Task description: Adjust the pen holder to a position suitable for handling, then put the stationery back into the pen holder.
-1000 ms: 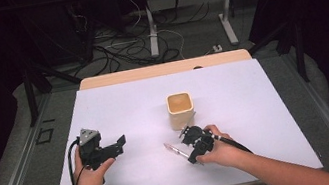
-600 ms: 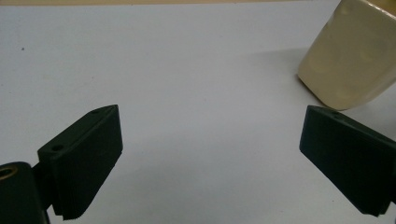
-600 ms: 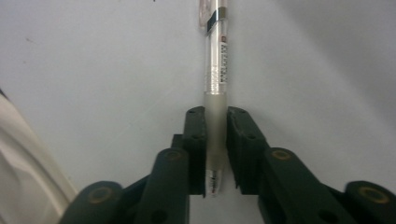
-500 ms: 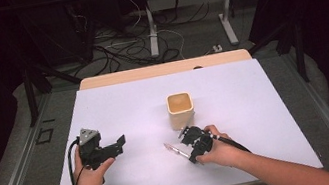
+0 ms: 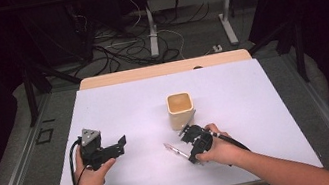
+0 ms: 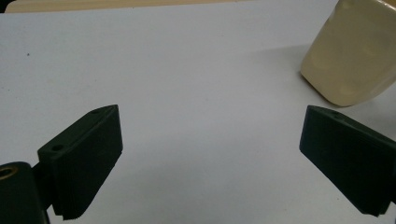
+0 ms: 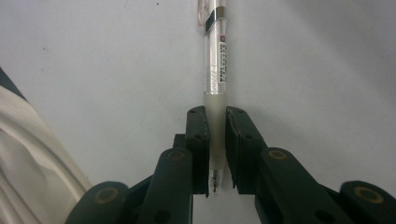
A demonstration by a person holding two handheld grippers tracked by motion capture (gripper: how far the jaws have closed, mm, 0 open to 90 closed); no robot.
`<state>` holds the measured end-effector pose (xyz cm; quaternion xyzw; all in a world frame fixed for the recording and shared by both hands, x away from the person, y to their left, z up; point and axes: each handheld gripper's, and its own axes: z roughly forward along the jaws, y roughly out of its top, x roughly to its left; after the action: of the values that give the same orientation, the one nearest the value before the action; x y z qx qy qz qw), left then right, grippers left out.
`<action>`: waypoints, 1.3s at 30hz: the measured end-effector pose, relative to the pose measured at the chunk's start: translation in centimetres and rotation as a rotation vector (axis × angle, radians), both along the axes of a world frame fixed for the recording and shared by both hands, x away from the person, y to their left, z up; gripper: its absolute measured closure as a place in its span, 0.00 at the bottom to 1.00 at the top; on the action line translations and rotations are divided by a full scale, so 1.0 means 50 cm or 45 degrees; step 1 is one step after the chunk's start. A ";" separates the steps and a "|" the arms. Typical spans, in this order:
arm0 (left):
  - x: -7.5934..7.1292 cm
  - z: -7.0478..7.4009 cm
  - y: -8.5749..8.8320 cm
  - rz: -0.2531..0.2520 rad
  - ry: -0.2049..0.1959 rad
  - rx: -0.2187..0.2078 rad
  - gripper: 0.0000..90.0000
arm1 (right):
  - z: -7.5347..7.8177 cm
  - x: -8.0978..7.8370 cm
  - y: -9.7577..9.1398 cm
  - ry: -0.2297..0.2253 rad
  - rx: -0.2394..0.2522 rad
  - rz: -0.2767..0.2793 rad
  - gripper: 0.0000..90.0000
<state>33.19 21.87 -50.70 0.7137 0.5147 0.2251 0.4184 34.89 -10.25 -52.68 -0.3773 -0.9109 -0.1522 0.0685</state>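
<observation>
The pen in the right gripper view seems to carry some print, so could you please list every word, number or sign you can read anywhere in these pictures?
Pen, clamped in the right gripper: a small red mark and a column of dark print on the clear barrel, too small and blurred to read.
Cream cup: no text visible.
Left gripper: no text visible.

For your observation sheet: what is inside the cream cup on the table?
From the high view, the cup looks empty; its inside shows plain tan. The deepest part of the bottom is shaded, so something small there cannot be ruled out.
</observation>
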 end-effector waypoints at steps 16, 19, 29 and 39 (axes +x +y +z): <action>-0.010 0.016 -0.018 -0.035 -0.075 0.116 0.06 | 0.054 0.016 -0.016 0.042 0.077 -0.005 0.89; -0.012 0.023 -0.017 -0.063 -0.095 0.184 0.06 | 0.067 0.021 -0.020 0.039 0.093 0.038 0.89; -0.022 0.028 -0.039 -0.196 -0.178 0.378 0.09 | 0.108 0.028 -0.018 -0.015 0.069 0.101 0.89; -0.035 0.026 -0.069 -0.313 -0.230 0.479 0.13 | 0.137 0.047 -0.014 -0.119 0.032 0.236 0.89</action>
<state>31.43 18.43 -49.41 0.8134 0.3335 0.3272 0.3465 37.25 -10.96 -45.82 -0.2829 -0.9422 -0.1740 0.0444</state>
